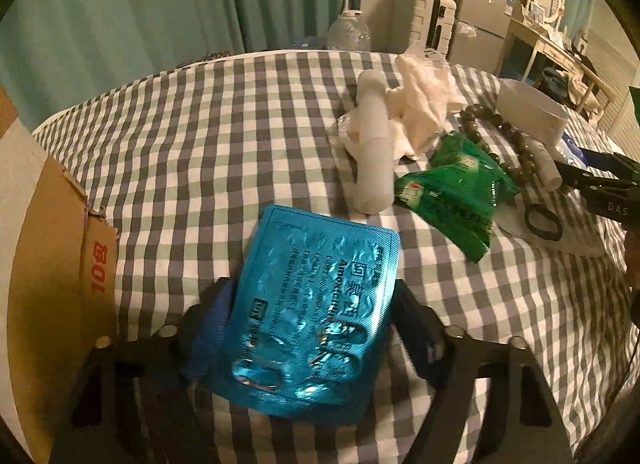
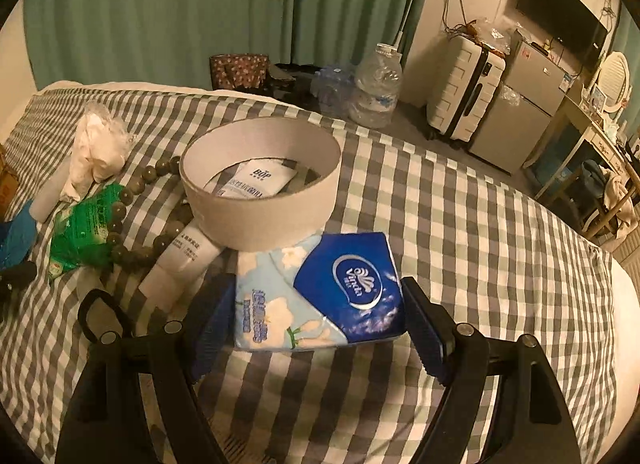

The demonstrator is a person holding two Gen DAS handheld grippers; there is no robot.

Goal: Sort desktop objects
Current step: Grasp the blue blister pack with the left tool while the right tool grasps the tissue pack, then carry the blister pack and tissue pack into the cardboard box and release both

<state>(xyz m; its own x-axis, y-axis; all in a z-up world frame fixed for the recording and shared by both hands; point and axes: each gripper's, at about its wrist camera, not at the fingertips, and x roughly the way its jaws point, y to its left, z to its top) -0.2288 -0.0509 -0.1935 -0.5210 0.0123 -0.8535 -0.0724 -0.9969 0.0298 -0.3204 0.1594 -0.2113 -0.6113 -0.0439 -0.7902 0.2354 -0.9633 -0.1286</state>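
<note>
A blue foil blister pack (image 1: pixel 320 264) of pills sits between the fingers of my left gripper (image 1: pixel 316 324), just above the checked bedspread (image 1: pixel 200 124). Both pads meet its side edges. In the right wrist view, a blue and floral Vinda tissue pack (image 2: pixel 344 284) lies between the pads of my right gripper (image 2: pixel 320 312), which close on its two sides. This pack rests against a round white cardboard box (image 2: pixel 260 200) holding a white sachet. The right gripper (image 1: pixel 592 180) also shows at the far right of the left wrist view.
Between the two grippers lie green sachets (image 1: pixel 452 192), a white tube (image 1: pixel 374 144), crumpled white tissue (image 1: pixel 420 104), a string of dark beads (image 2: pixel 136 184), a small cream tube (image 2: pixel 180 260) and a black loop handle (image 2: pixel 100 316). A cardboard box (image 1: pixel 48 244) stands at the left.
</note>
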